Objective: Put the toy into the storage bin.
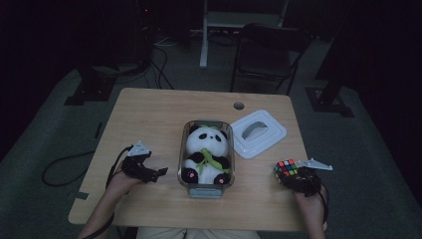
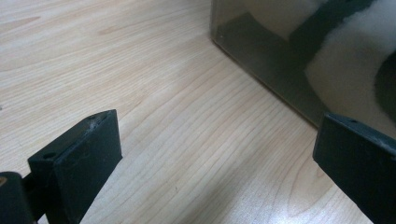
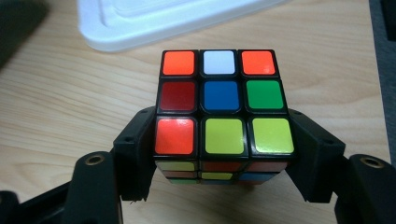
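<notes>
Over on the left side of the table [image 1: 149, 107] my left gripper [image 1: 160, 172] is just parked low on the wood with its jaws wide apart and nothing between them, nosed toward the clear container [image 1: 185, 149], I'd guess ready to steady it if it needs that. Middle of the table, that container has the panda plush [image 1: 207, 152] sitting in it, and its white lid [image 1: 259, 132] is off and lying just beside it to the right, so the box is open for stuff to go in or out. Far right near the edge, my right gripper [image 1: 285, 174] has its jaws clamped on the two sides of the puzzle cube [image 1: 286, 169], which looks like it's resting on the table or barely off it, can't say which. My read is I'm gripping the cube to lift it, maybe toward the box. Fun bit: the right gripper view shows the pads [image 3: 137, 144] pressing the cube's [image 3: 223, 109] bottom layer plus its sticker colours, way clearer than from above, while the left gripper view catches the container's wall [image 2: 261, 60] right up close with plush fur behind it.
</notes>
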Motion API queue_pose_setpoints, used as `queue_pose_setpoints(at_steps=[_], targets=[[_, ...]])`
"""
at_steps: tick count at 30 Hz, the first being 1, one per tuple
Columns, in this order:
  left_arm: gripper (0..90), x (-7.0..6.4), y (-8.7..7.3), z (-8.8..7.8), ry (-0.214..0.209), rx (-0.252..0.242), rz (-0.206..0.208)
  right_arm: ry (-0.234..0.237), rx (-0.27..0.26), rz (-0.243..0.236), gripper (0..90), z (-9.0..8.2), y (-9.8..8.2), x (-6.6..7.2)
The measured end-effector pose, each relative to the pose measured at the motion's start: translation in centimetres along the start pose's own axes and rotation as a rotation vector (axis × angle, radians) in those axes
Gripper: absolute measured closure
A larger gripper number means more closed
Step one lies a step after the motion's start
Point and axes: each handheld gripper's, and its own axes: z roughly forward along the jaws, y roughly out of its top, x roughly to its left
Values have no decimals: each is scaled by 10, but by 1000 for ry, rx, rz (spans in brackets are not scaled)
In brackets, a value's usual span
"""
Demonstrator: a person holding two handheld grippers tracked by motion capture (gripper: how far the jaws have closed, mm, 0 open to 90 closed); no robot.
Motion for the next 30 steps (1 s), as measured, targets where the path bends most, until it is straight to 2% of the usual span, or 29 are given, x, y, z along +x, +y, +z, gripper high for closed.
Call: queue_pose_setpoints(at_steps=[4, 6, 8, 9, 12, 14, 15, 17, 19, 25, 28, 30], targets=[[19, 0, -1, 1, 11, 8, 4, 40, -41, -16, 340, -13, 11, 6], [19, 0, -2, 2, 30, 15, 11, 68, -72, -30, 340, -21, 18, 12], [19, 1, -3, 3, 45, 19, 15, 76, -83, -38, 340, -24, 22, 15], [19, 1, -4, 3, 46, 18, 12, 108, -111, -66, 340, -33, 31, 26], [19, 2, -5, 4, 49, 24, 10, 146, -143, -116, 340, -44, 45, 41], [19, 2, -6, 5, 45, 25, 9, 164, -150, -133, 341, -47, 50, 46], [19, 2, -6, 5, 40, 28, 8, 206, -171, -160, 340, -53, 59, 56], [19, 1, -7, 6, 43, 36, 17, 242, -180, -198, 341, -57, 67, 67], [43, 1, -8, 8, 55, 54, 31, 279, -189, -232, 341, -59, 74, 78], [45, 2, -11, 10, 67, 73, 30, 400, -191, -307, 341, -56, 89, 111], [45, 2, -11, 11, 68, 76, 29, 461, -178, -339, 340, -50, 93, 129], [45, 2, -11, 11, 55, 80, 28, 499, -158, -361, 341, -44, 93, 142]])
